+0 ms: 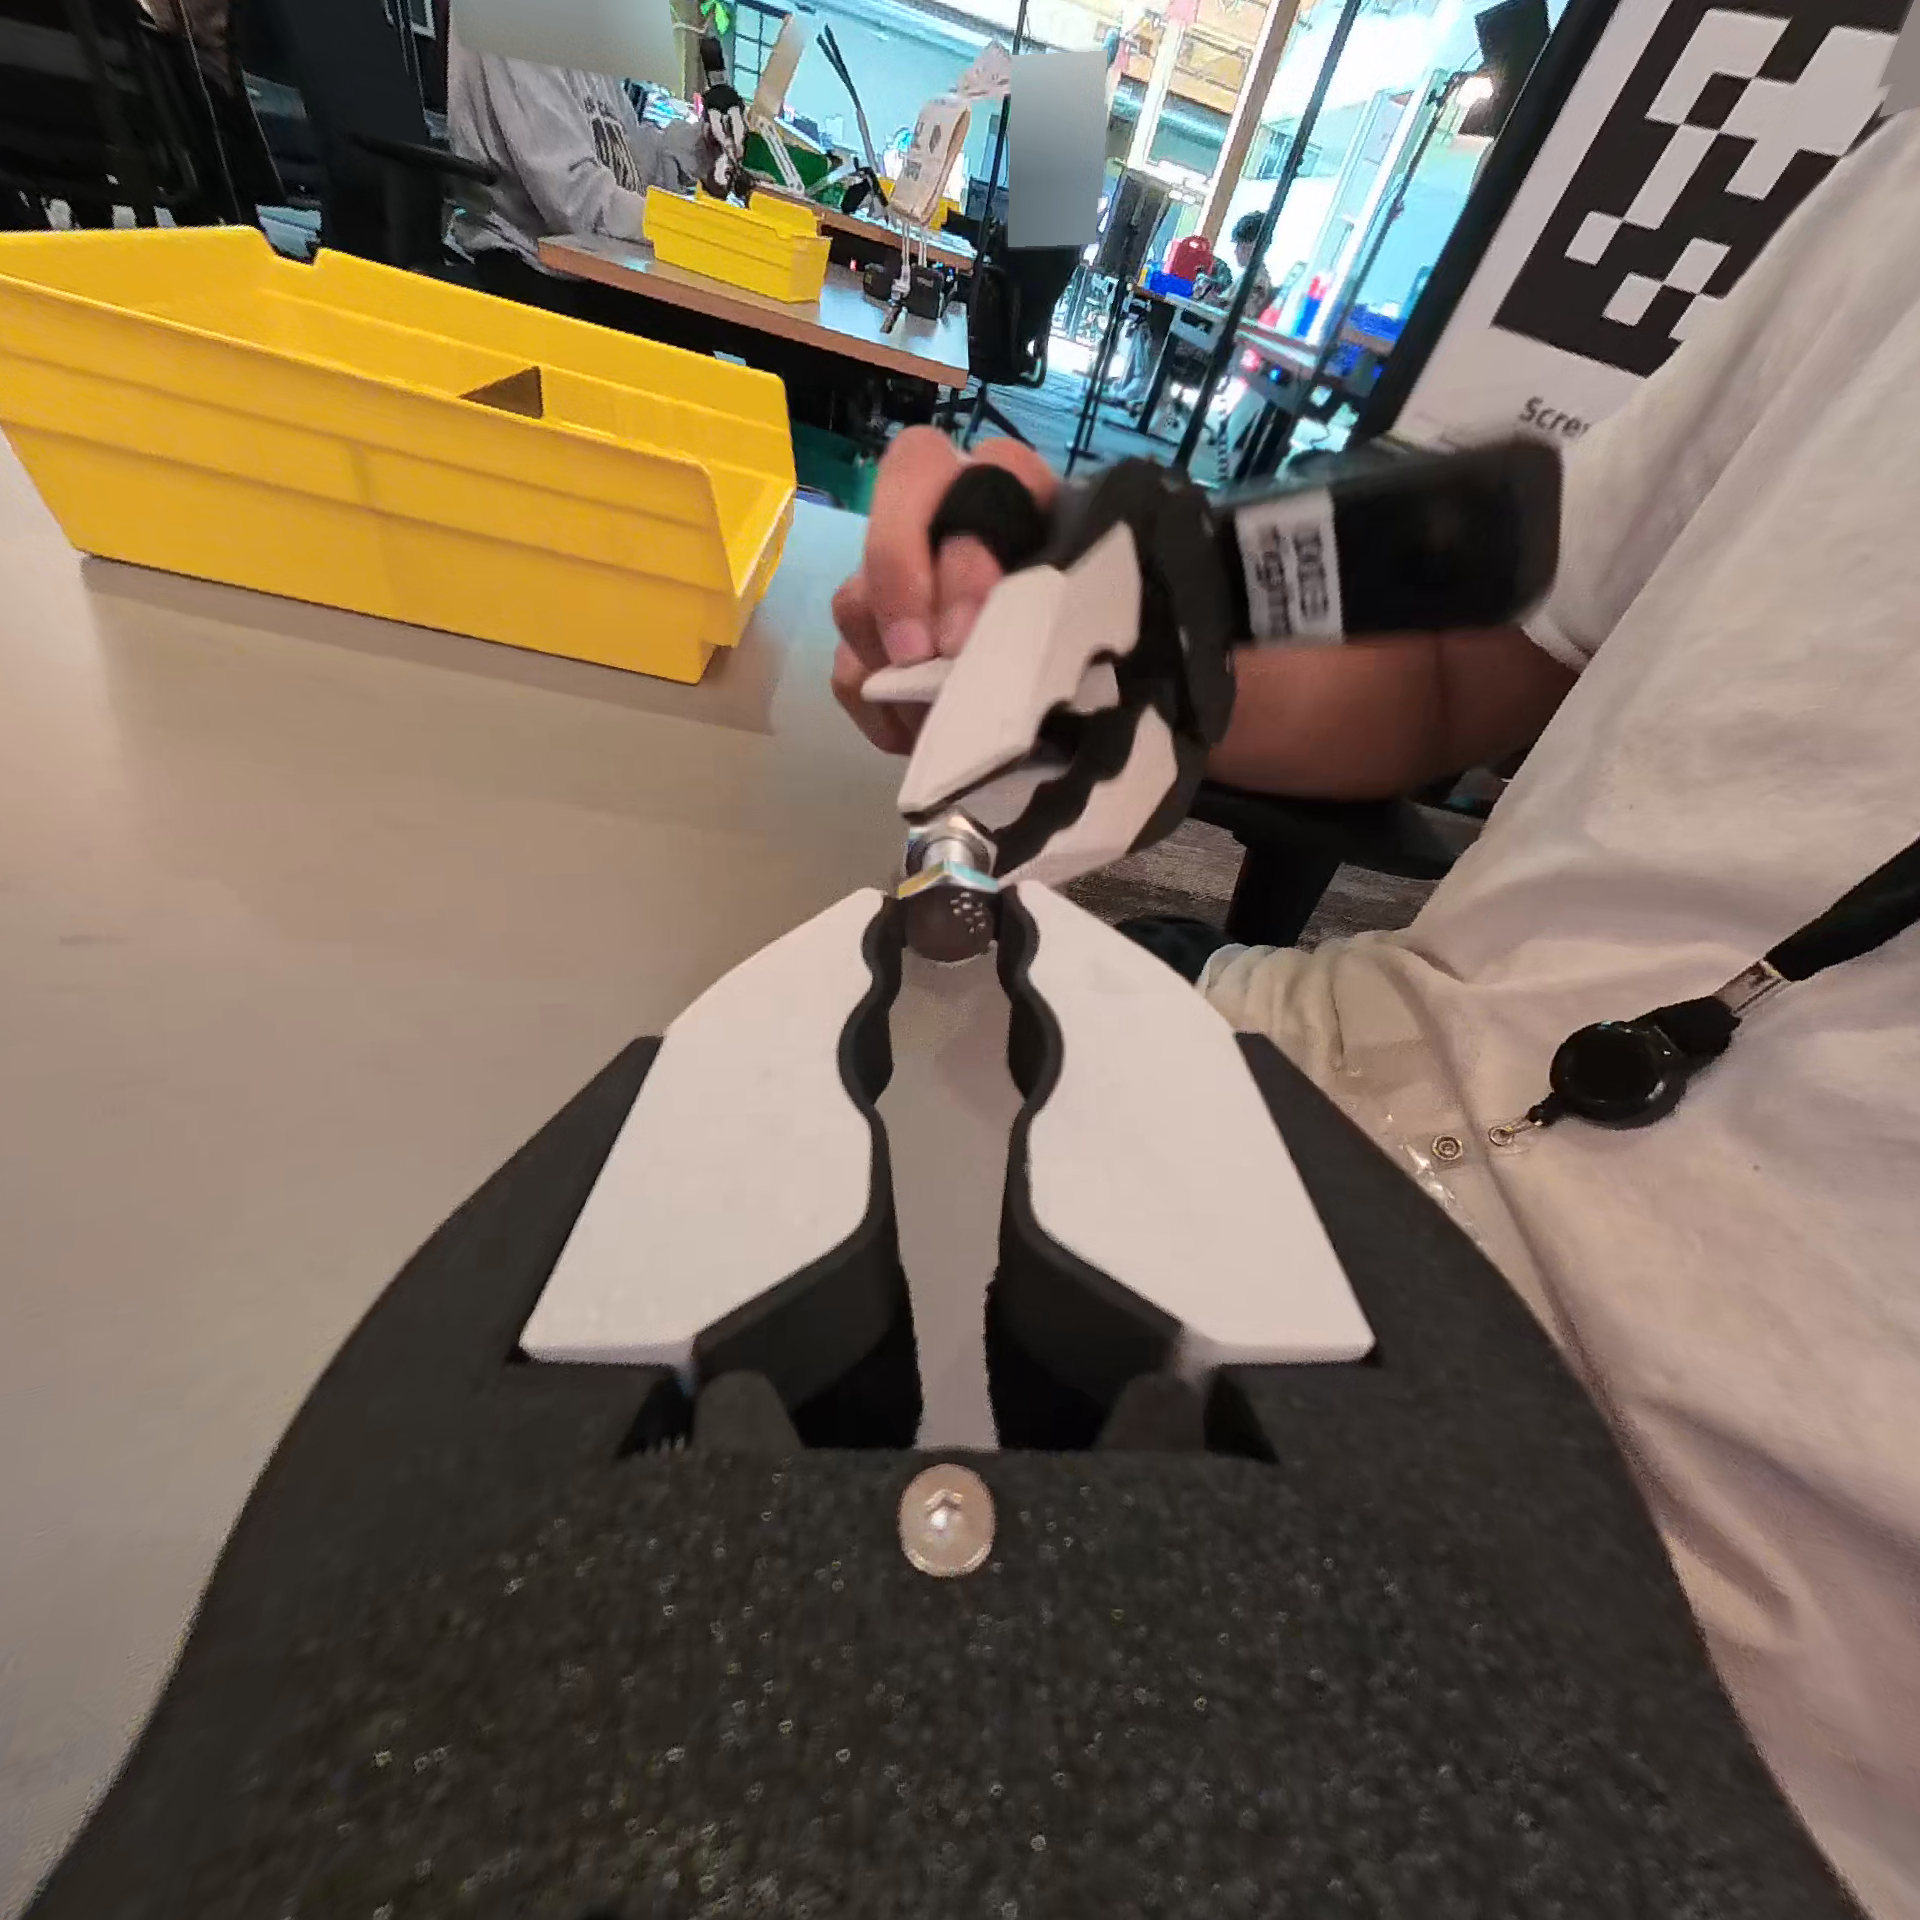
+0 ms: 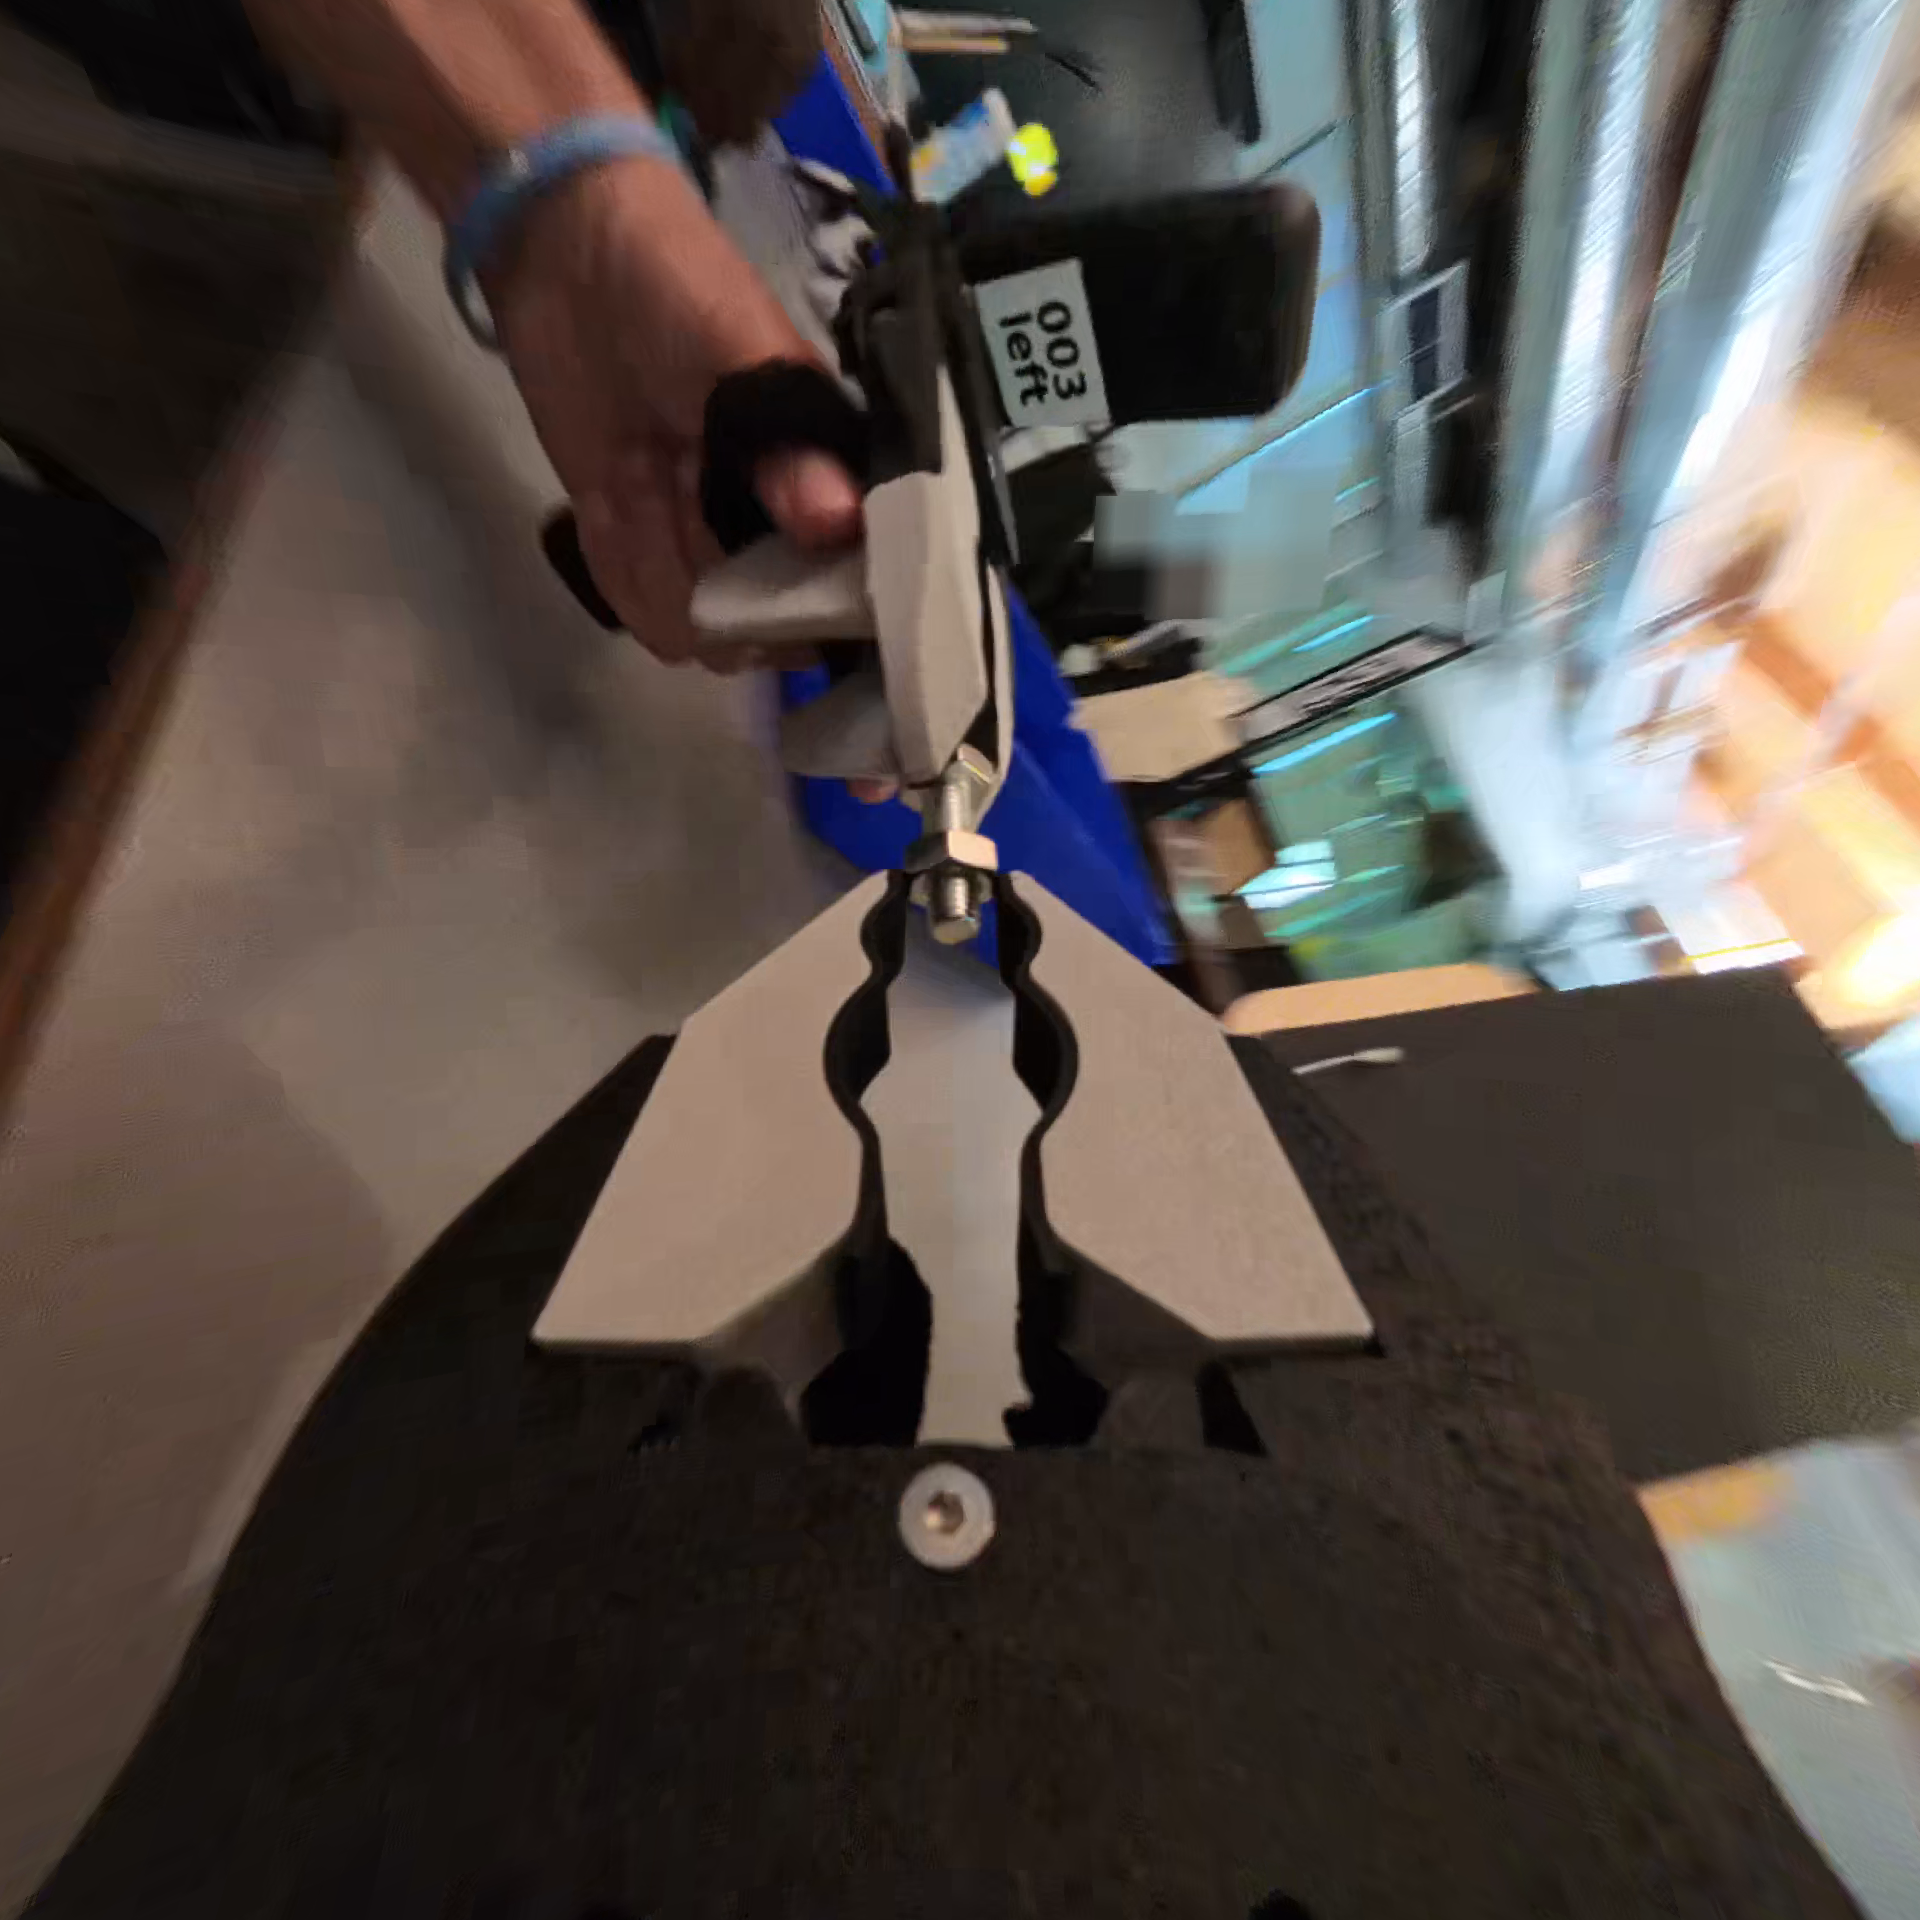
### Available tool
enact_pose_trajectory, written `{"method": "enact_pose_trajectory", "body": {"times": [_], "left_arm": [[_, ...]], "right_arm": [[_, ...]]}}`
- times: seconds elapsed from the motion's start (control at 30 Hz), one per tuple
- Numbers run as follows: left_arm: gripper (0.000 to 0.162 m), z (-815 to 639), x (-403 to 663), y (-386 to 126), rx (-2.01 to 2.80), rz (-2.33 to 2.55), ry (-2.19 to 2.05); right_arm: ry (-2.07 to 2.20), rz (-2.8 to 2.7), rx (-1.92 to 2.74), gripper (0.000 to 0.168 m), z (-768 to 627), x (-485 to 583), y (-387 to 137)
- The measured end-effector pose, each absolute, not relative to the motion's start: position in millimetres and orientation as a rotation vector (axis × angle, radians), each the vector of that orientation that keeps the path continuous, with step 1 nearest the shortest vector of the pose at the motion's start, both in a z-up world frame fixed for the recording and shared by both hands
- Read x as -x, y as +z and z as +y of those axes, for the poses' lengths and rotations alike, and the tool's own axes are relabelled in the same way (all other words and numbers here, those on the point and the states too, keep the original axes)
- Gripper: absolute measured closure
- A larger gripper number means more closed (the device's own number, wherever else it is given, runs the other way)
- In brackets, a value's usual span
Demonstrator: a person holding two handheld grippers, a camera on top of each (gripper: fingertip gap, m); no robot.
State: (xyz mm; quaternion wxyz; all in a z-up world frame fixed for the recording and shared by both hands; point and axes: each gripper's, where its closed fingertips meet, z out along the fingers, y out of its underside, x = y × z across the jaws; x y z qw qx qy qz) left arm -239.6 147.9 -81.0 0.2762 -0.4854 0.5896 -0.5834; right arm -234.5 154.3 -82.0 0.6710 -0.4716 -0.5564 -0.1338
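Observation:
A silver bolt (image 2: 948,805) with a hex nut (image 2: 956,854) on its thread is held between my two grippers above the pale table (image 1: 312,935). My left gripper (image 1: 951,914) is shut on the bolt's head (image 1: 951,928), which faces the camera in the left wrist view. My right gripper (image 2: 951,894) is shut at the nut, and the bolt's threaded end (image 2: 951,923) pokes out between its tips. In the left wrist view the right gripper (image 1: 961,831) comes in from the upper right, held by a hand. In the right wrist view the left gripper (image 2: 966,774) comes in from above.
A large yellow bin (image 1: 395,468) stands on the table at the left. The holder's white shirt (image 1: 1662,935) with a black badge reel (image 1: 1616,1070) fills the right. A blue bin (image 2: 1049,810) lies behind the grippers. Other desks and people are far behind.

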Motion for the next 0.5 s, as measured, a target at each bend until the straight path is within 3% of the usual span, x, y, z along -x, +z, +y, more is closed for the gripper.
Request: {"method": "enact_pose_trajectory", "body": {"times": [0.1,0.23,0.33,0.4,0.5], "left_arm": [[0.144,151.1,240.8,-79.2,1.301,1.567,-1.556],[0.145,159.1,240.3,-76.3,1.278,1.533,-1.486],[0.144,167.6,240.7,-75.5,1.231,1.517,-1.382],[0.144,172.4,240.8,-74.0,1.178,1.508,-1.302],[0.144,175.3,240.6,-77.2,1.101,1.530,-1.170]], "right_arm": [[-0.430,-1.226,1.067,0.147,158.0,235.2,-79.8],[-0.163,-1.071,1.227,0.134,165.2,223.7,-72.2],[0.371,-0.852,1.504,0.129,174.4,213.7,-76.4],[0.864,-0.656,1.650,0.138,174.5,214.3,-77.1],[1.651,-0.367,1.735,0.135,167.3,221.1,-75.4]]}}
